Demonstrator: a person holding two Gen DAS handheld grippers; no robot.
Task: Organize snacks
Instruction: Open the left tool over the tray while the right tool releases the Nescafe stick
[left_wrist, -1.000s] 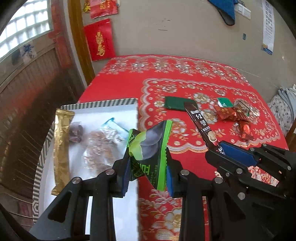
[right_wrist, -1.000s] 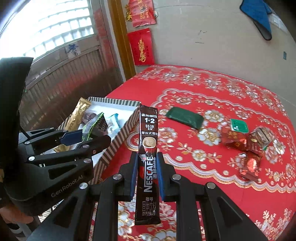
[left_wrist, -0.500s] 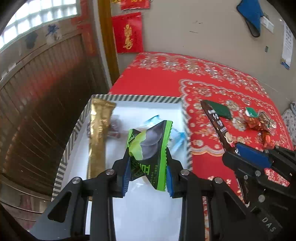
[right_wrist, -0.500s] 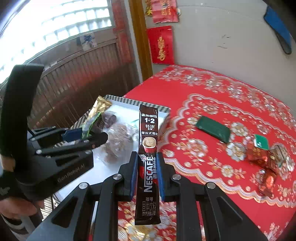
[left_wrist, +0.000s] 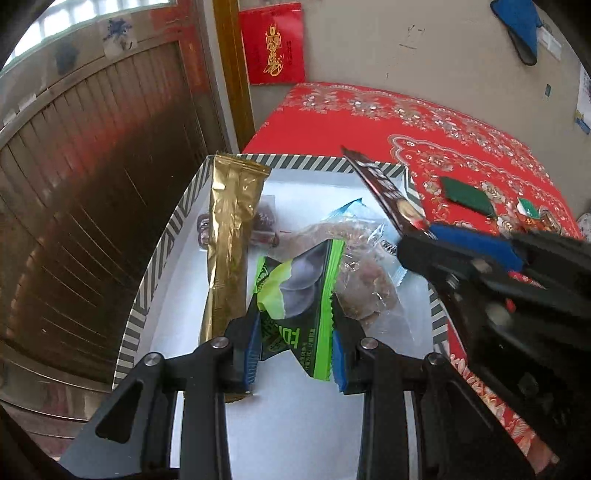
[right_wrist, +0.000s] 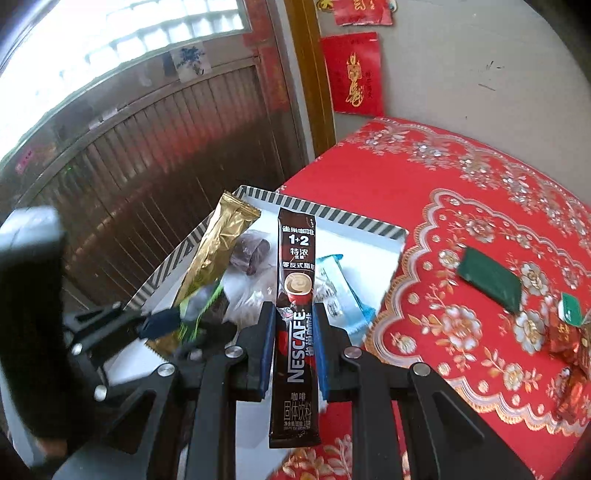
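The striped box (left_wrist: 162, 258) sits at the desk's edge, directly below both grippers. The left gripper (left_wrist: 295, 332) pinches a green snack packet (left_wrist: 299, 295) over the box's middle. The right gripper (right_wrist: 293, 347) clamps a coffee stick (right_wrist: 297, 295), its long axis pointing away, over the box's right side.
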